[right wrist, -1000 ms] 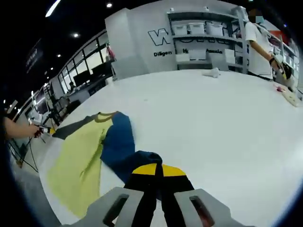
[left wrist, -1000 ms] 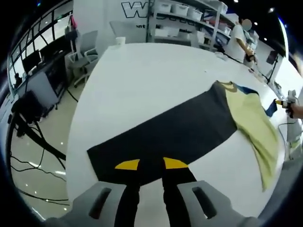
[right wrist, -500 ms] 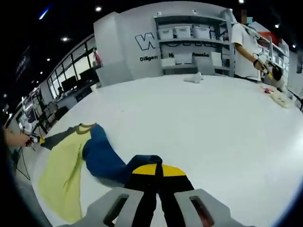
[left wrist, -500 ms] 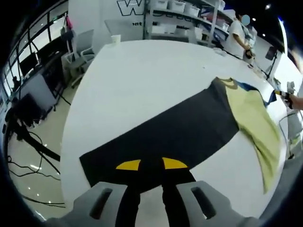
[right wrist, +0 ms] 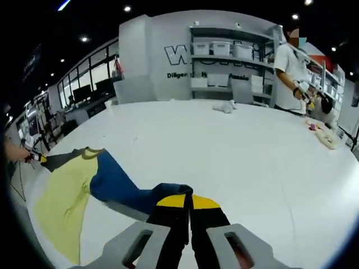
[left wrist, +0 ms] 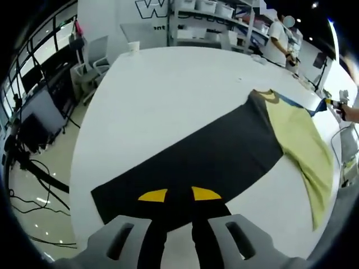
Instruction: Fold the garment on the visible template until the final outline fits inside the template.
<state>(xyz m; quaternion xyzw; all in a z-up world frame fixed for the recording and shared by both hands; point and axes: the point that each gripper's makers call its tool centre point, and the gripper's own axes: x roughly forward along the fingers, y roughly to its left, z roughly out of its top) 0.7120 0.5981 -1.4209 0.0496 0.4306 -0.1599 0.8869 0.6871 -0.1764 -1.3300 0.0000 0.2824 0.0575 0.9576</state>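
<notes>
In the left gripper view, the left hand-held gripper [left wrist: 179, 194] has its yellow-tipped jaws apart over the near edge of the dark grey rectangular template sheet [left wrist: 196, 159] lying flat on the white surface [left wrist: 168, 89], and the yellow and blue fabric garment [left wrist: 300, 143] lies spread at the far end of that template, overlapping its edge. In the right gripper view, the right hand-held gripper [right wrist: 188, 200] is clamped on a bunched blue part of the garment [right wrist: 120, 185], which trails away across the surface [right wrist: 235, 145] toward the template [right wrist: 59, 159], well apart from a person in a white shirt [right wrist: 289, 73] standing at the surface's far side
</notes>
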